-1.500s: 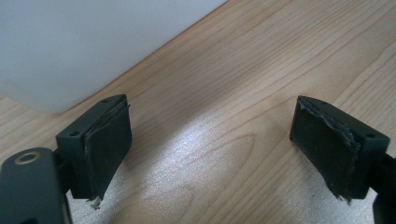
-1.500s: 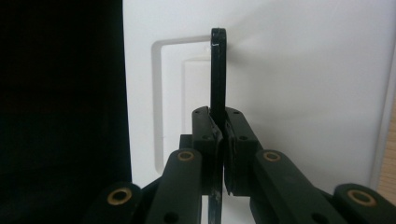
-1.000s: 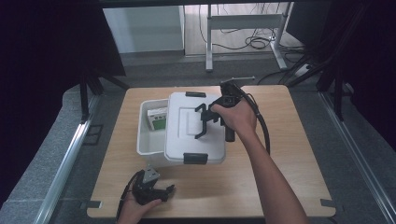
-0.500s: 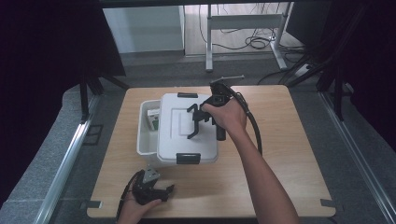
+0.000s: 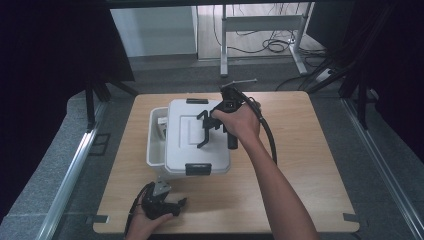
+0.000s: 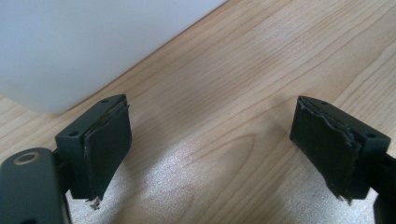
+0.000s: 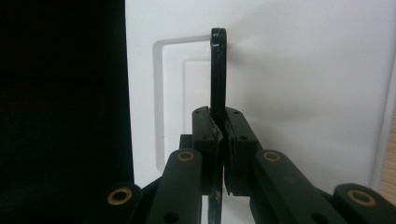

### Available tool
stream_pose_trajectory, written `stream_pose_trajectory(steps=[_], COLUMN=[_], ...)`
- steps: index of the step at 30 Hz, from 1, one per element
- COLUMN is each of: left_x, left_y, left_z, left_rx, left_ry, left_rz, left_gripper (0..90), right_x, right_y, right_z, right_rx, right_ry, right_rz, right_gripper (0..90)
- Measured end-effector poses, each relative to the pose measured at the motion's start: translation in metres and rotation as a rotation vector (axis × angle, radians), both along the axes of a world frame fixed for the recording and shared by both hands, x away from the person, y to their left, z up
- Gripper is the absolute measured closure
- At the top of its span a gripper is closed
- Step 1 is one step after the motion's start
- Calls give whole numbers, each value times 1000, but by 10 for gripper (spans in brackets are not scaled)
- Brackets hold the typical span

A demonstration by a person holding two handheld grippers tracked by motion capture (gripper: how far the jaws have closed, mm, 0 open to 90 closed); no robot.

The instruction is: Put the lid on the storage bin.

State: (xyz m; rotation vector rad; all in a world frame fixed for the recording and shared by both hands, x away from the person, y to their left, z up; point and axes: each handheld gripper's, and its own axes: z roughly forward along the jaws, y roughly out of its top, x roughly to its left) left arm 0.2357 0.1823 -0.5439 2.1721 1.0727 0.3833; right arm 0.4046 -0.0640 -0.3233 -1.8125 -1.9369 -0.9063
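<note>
A white plastic box stands on the wooden table. Its white lid lies over most of it, leaving a strip of the opening uncovered on the left. My right gripper is above the lid, shut on the lid's black handle. In the right gripper view the thin handle stands upright, pinched between the closed jaws of the right gripper, against the white lid. My left gripper rests open near the table's front edge; its pads have bare wood between them.
Black latches sit on the lid's near edge and far edge. The box's white side is close ahead of the left gripper. A cable trails from the right gripper. Grey floor and a desk frame lie beyond the table.
The right gripper has carried the lid to the left by its handle, so the lid covers more of the box's opening. The left gripper has stayed put.
</note>
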Motion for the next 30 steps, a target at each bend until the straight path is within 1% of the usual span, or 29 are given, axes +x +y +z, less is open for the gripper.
stream_pose_trajectory(steps=[11, 17, 22, 24, 30], left_x=[0, 0, 0, 0, 0], left_y=[0, 0, 0, 0, 0], left_z=[0, 0, 0, 0, 0], left_rx=[1, -3, -3, -3, -3], left_ry=[0, -1, -1, -1, -1], left_rz=[1, 2, 2, 1, 1], left_gripper=[123, 122, 122, 122, 122], right_x=[2, 4, 6, 6, 6], right_y=[9, 20, 26, 31, 36], right_z=[4, 5, 5, 7, 9], right_rx=[-5, -5, -3, -3, -5], right_ry=[-3, -4, -1, -11, -11], right_rz=[11, 28, 30, 38, 46], right_gripper=[846, 847, 847, 847, 847])
